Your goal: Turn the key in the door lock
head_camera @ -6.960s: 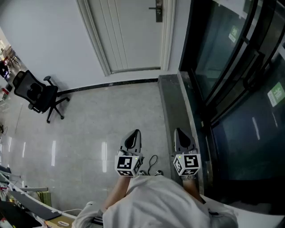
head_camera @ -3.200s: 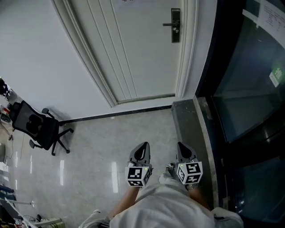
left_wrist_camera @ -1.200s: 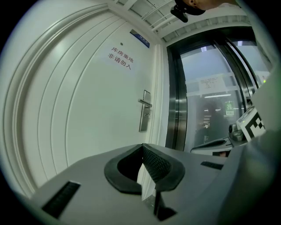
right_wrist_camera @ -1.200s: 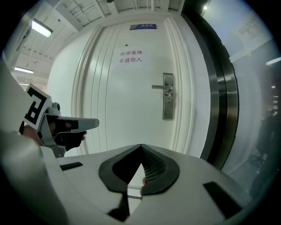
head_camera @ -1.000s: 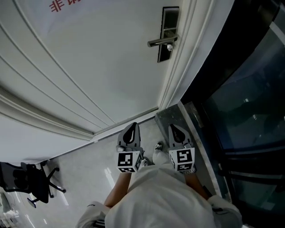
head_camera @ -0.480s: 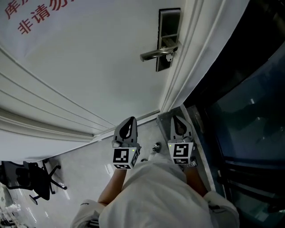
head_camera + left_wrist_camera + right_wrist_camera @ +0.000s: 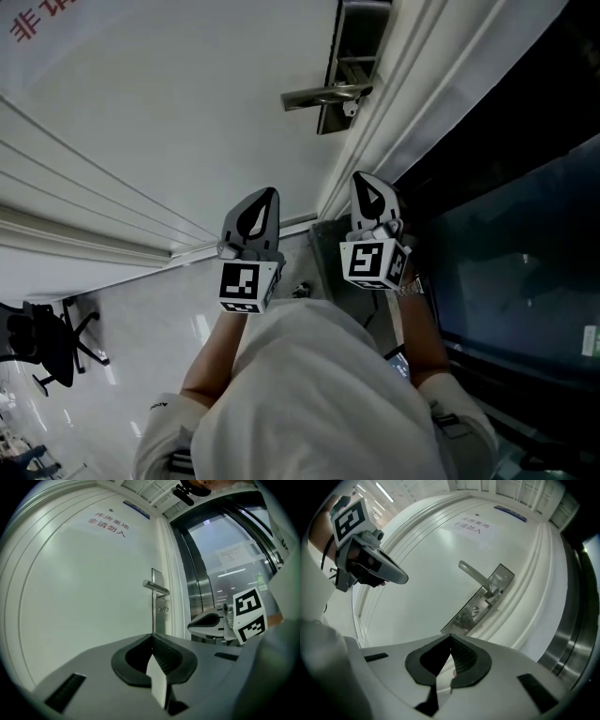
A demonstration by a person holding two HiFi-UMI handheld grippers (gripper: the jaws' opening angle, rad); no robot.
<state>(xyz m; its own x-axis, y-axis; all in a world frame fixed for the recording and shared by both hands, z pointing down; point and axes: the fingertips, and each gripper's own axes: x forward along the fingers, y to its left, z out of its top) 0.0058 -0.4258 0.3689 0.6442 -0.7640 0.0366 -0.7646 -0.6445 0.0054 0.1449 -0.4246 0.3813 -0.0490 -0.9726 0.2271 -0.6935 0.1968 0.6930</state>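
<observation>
A white door carries a steel lock plate [image 7: 349, 52] with a lever handle [image 7: 321, 95]. A small key [image 7: 352, 109] sticks out just under the lever. Both grippers are held up in front of the door, short of the lock and touching nothing. My left gripper [image 7: 268, 195] is shut and empty, left of and below the lever. My right gripper [image 7: 362, 180] is shut and empty, below the plate. In the left gripper view the plate [image 7: 159, 613] and key [image 7: 162, 609] lie straight ahead. The right gripper view shows the plate [image 7: 485, 602] tilted, with the keyhole [image 7: 474, 612] above my jaws.
Dark glass panels in metal frames [image 7: 506, 234] stand close on the right, past the white door frame [image 7: 394, 112]. A dark stone ledge [image 7: 323, 234] runs along the floor below them. A black office chair [image 7: 42, 342] stands far left. Red print [image 7: 42, 14] marks the door.
Both grippers have risen and come closer to the door. The lock plate and lever are nearer to them now. The right gripper has rolled.
</observation>
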